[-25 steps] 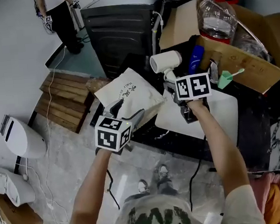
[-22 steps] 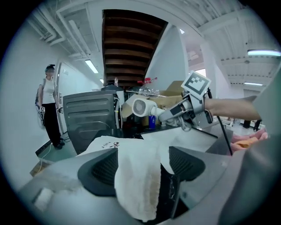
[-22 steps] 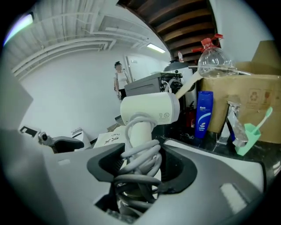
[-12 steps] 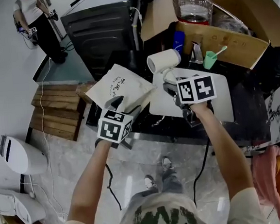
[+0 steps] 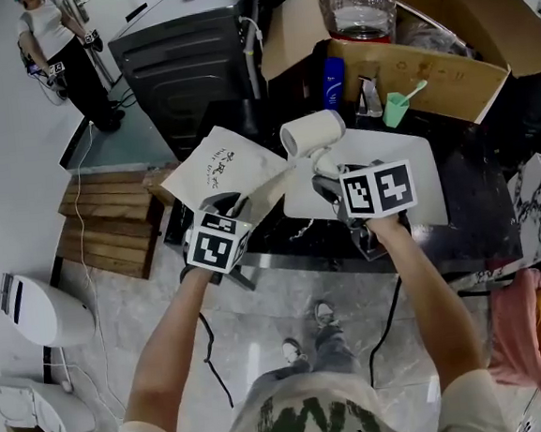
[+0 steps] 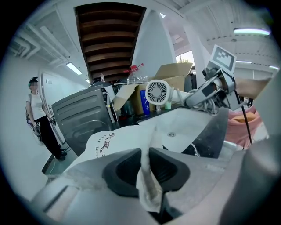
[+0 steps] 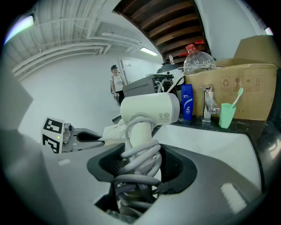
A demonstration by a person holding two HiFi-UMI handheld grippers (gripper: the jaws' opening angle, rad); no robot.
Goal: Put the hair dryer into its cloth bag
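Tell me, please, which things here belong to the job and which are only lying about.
Job: dryer, held by its cord-wound handle in the right gripper; bag, its edge between the closing jaws of the left gripper.
Lying about: box, blue bottle, green cup, clear jug.

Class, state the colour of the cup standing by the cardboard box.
The cup is light green, clearest in the right gripper view.

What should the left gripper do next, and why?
Probably lift the edge of the cream cloth bag to open its mouth: the left gripper is closing its jaws on it, and the right gripper holds the white hair dryer nearby.
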